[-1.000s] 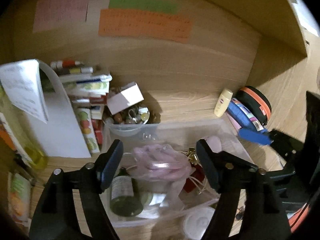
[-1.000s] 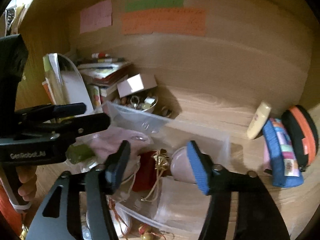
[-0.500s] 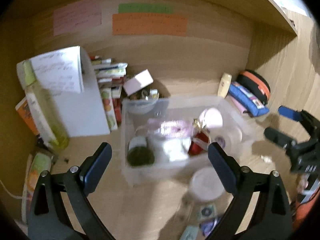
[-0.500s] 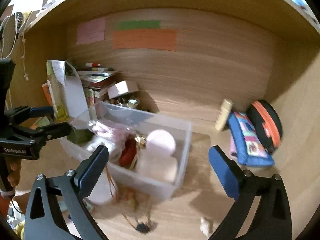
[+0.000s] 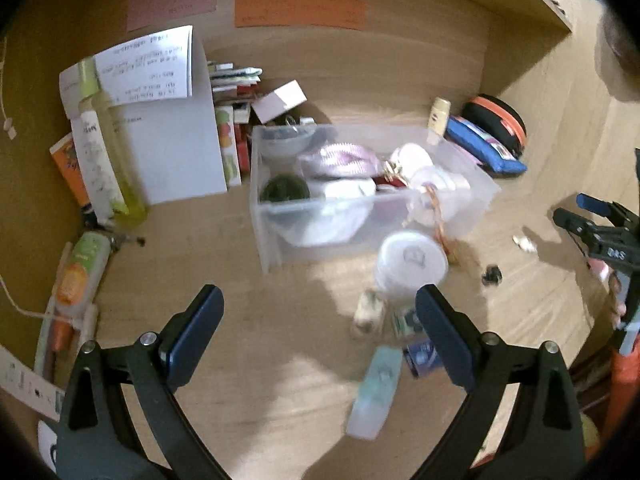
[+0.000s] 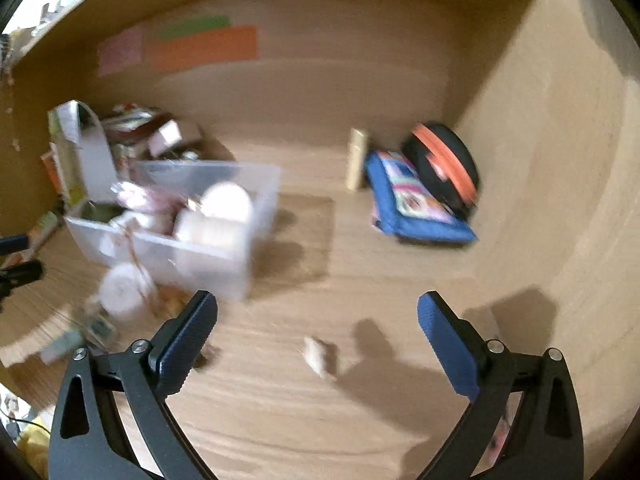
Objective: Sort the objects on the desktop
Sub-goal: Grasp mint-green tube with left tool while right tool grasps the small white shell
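Note:
A clear plastic bin [image 5: 280,236] [image 6: 208,268] stands on the wooden desk, filled with a dark green bottle [image 5: 285,189], a pink bag [image 5: 340,158], white jars and a red item. In front of it lie a white round lid [image 5: 410,262], a pale teal tube [image 5: 376,392], small jars [image 5: 420,354] and a small black clip [image 5: 492,274]. My left gripper [image 5: 318,320] is open and empty, well short of the bin. My right gripper [image 6: 316,328] is open and empty above bare desk, with a small pale scrap [image 6: 318,358] between its jaws' reach. It also shows at the left view's right edge [image 5: 588,216].
A white folder [image 5: 172,140], a yellow-green bottle [image 5: 112,160] and stacked books [image 5: 236,92] stand at the back left. A cream tube [image 5: 439,116], blue pouch [image 6: 416,208] and black-orange case [image 6: 444,168] sit back right. Tubes [image 5: 80,272] lie at the left edge. Wooden walls enclose the desk.
Both grippers have pulled back from the bin and opened wide. The bin's contents, which were between the jaws a second ago, now sit far ahead. Loose items in front have come into view.

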Demonstrator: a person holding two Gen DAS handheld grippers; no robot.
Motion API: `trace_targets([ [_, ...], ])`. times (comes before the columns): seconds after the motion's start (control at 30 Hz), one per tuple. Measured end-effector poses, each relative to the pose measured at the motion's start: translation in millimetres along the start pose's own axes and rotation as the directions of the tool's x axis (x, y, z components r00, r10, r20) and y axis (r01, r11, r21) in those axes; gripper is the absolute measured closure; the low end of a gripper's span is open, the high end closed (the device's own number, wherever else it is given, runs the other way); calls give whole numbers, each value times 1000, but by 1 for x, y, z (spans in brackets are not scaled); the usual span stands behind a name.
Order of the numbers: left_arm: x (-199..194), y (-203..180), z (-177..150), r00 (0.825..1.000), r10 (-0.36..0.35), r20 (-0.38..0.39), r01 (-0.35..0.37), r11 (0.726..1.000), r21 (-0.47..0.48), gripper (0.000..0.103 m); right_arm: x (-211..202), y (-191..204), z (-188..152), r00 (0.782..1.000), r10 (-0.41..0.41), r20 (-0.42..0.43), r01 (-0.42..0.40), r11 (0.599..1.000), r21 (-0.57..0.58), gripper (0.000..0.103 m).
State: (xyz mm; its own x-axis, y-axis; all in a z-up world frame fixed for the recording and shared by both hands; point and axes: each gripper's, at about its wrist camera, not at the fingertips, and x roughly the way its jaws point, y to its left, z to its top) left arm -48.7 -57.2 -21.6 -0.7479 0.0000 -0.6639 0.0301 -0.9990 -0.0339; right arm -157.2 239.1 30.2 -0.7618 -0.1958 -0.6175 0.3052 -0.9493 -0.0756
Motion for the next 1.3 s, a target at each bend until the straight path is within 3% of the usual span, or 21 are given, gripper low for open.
trace_targets([
  [0.23, -1, -8, -28, 999, -34, -25, 34, 999, 2, 6, 14, -23, -32, 994, -40, -97, 44, 998, 42, 3],
  [0.37, 4, -13, -37, 997, -58, -51, 59, 998, 11, 23, 23, -19, -41, 992, -16, -123, 20, 999, 28, 4],
  [0.43, 7, -15, -39, 995, -75, -63, 75, 997, 12, 23, 27, -14, -41, 991, 8, -136, -6, 1000, 12, 5],
  [0.5, 9, -16, -42, 994, -80, -68, 81, 997, 17, 30, 31, -8, -40, 990, 29, -141, -29, 1000, 4, 6],
  [0.67, 19, -19, -47, 989, -92, -114, 96, 995, 31, 40, 42, 5, -32, 983, 82, -164, -91, 995, -44, 26],
  [0.83, 29, -19, -50, 984, -101, -148, 105, 994, 17, 48, 51, 20, -26, 979, 79, -186, -101, 989, -111, 42],
  [0.93, 30, -19, -49, 986, -94, -138, 97, 995, 15, 50, 54, 24, -26, 977, 85, -195, -110, 986, -124, 46],
  [1.2, 30, -32, -53, 992, -56, -113, 65, 994, 83, 79, 64, 26, -26, 969, 98, -227, -130, 983, -128, 62],
  [1.3, 29, -34, -55, 995, -41, -93, 50, 994, 95, 79, 67, 25, -26, 961, 139, -238, -168, 980, -107, 75],
])
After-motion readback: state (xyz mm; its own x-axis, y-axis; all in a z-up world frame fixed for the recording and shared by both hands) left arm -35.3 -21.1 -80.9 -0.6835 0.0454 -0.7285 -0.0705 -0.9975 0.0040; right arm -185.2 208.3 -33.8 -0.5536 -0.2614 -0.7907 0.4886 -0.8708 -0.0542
